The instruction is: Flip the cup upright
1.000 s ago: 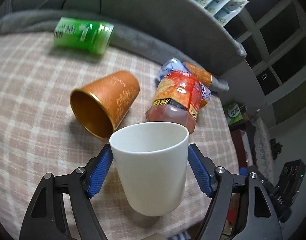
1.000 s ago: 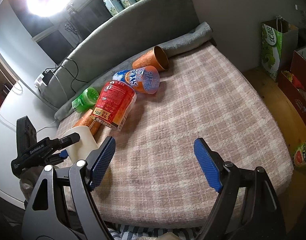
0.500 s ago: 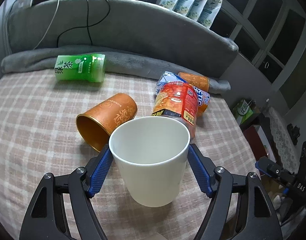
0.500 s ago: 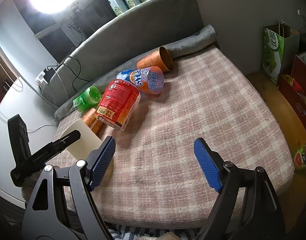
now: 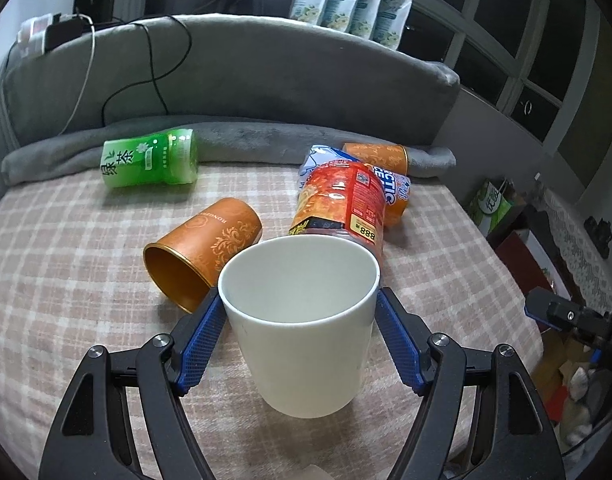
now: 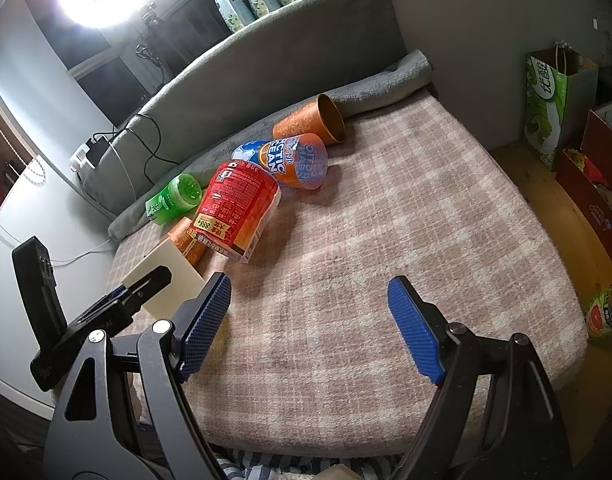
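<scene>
Left gripper [image 5: 297,320] first: we have its blue-padded fingers [image 5: 199,336] closed against both sides of the plain white tapered cup [image 5: 301,320], gripping just below the rim. We read the cup as mouth-up and close to vertical, its base hanging just above the pink-and-cream checked bed cover [image 5: 65,248]; whether the base touches the fabric we cannot tell from either view. From the right wrist view the same cup [image 6: 169,276] shows at the near left corner of the bed.

Right gripper [image 6: 308,320] is spread wide and has nothing in it, hovering over bare cover well apart from the cup.

Neighbours, all lying on their sides: orange patterned paper cup [image 5: 203,252] just behind and left of the white one, red instant-noodle tub [image 5: 342,204] just behind it, blue-and-orange printed cup [image 6: 293,160], second orange cup [image 6: 314,122] against the grey rolled blanket [image 5: 245,136], green tea cup [image 5: 149,158] farther back.

Step in hand, as we judge it: the turn itself looks done, and we are at the set-down. Next move calls for lowering straight until the base sits flat on the soft cover, then parting the fingers evenly so neither pad drags the rim. Soft bedding may let it tip
</scene>
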Motion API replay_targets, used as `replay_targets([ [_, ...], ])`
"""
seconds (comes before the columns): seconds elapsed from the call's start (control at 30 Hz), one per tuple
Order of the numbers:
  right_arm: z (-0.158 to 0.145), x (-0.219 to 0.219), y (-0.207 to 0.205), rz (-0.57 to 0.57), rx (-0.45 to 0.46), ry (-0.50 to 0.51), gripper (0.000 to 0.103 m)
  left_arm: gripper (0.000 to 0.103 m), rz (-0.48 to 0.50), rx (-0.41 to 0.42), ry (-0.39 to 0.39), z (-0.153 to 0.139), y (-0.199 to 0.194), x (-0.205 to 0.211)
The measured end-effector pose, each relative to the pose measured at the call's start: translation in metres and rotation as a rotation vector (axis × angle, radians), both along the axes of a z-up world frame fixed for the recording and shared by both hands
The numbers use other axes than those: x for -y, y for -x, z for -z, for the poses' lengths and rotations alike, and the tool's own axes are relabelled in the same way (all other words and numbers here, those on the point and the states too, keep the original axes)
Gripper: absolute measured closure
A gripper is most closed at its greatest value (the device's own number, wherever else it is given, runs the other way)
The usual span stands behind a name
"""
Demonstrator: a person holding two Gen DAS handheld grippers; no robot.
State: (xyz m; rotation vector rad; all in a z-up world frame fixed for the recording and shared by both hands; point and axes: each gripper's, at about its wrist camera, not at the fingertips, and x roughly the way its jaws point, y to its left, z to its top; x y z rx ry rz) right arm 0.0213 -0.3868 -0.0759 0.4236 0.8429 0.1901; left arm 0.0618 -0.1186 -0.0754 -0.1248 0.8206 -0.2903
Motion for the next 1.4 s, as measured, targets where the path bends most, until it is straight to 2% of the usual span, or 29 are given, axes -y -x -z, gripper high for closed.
replay_targets([
  [0.4, -0.006, -0.004, 0.003, 0.004, 0.008, 0.007, 0.02, 0.028, 0.07, 0.004, -0.014, 0.003, 0.014, 0.01],
  [0.97, -0.014, -0.019, 0.014, -0.019, 0.037, 0.043, 0.02, 0.024, 0.105, -0.061, 0.048, 0.009, 0.024, 0.002],
  [1.4, -0.022, -0.024, 0.024, -0.021, 0.057, 0.057, 0.02, 0.023, 0.114, -0.07, 0.068, 0.011, 0.037, -0.007],
])
